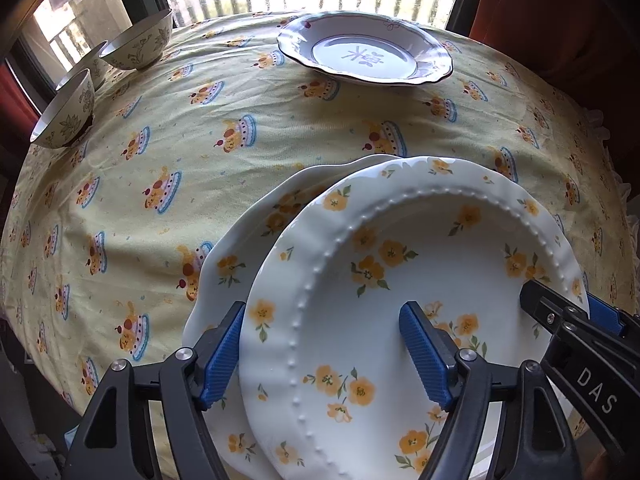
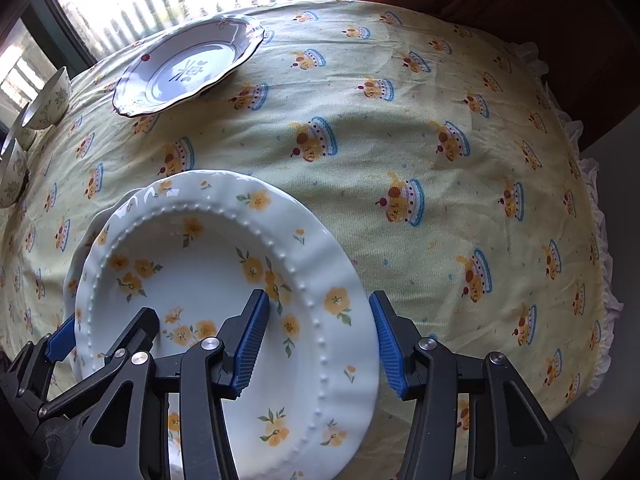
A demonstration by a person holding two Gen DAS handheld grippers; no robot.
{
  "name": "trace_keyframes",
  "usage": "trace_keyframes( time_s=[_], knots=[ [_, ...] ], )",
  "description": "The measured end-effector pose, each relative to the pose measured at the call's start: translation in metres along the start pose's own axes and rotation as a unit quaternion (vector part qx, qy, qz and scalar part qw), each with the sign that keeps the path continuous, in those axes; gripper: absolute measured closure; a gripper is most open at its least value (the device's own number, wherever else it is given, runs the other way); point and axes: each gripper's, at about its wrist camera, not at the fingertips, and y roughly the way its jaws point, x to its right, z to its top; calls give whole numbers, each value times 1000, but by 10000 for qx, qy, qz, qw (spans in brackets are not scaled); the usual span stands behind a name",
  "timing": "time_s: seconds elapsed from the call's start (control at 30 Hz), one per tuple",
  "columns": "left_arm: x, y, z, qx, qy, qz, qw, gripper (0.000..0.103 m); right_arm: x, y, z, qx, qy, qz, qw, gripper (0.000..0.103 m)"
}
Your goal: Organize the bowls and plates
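Note:
Two white plates with yellow flowers are stacked near the table's front edge. The upper plate (image 1: pixel 400 280) (image 2: pixel 208 288) lies shifted to the right on the lower plate (image 1: pixel 224 264). My left gripper (image 1: pixel 324 354) (image 2: pixel 102 334) straddles the upper plate's left rim, one blue pad outside and one over the well, with gaps showing. My right gripper (image 2: pixel 318 342) (image 1: pixel 560 312) straddles the right rim. Its outer pad (image 2: pixel 386 344) stands close beside the plate's edge and its inner pad (image 2: pixel 250 342) over the well. Both grippers are open.
A scalloped white plate (image 1: pixel 366 54) (image 2: pixel 188 66) with blue trim sits at the far side by the window. Three floral bowls (image 1: pixel 68 120) (image 2: pixel 48 100) stand at the far left edge. The yellow patterned tablecloth (image 1: pixel 240 160) (image 2: pixel 440 160) covers the table; its frilled edge drops off at the right.

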Motion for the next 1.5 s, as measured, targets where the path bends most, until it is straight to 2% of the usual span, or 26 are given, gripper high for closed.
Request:
trace_keyframes(
  time_s=[0.2,0.23,0.43,0.7,0.83,1.07,1.2,1.37,1.5],
  knots=[
    [14,-4,-5,46,340,553,9979,21,-3,-2,-5,38,-61,112,9999,49],
    [13,-5,-5,47,322,542,9980,21,-4,-2,-5,58,-124,88,9999,53],
    [1,-13,-3,-40,108,201,9997,21,0,-4,-7,76,-180,208,9996,58],
    [-7,-23,-8,-134,-12,32,9999,21,-5,1,-7,25,-360,299,9989,59],
    [-15,-26,-10,-156,-44,90,9998,20,-13,7,-9,-104,-445,415,9981,59],
    [-28,-25,-7,-224,-46,-35,9997,20,-18,8,-8,-131,-406,256,9988,57],
    [-32,-30,-1,-161,233,-177,9994,20,-22,1,-6,-47,-284,79,9996,56],
    [-40,-43,8,34,636,-366,9973,20,-31,-20,-1,146,84,127,9998,53],
    [-48,-57,17,193,839,-494,9951,20,-46,-43,-1,442,300,139,9985,34]
  ],
)
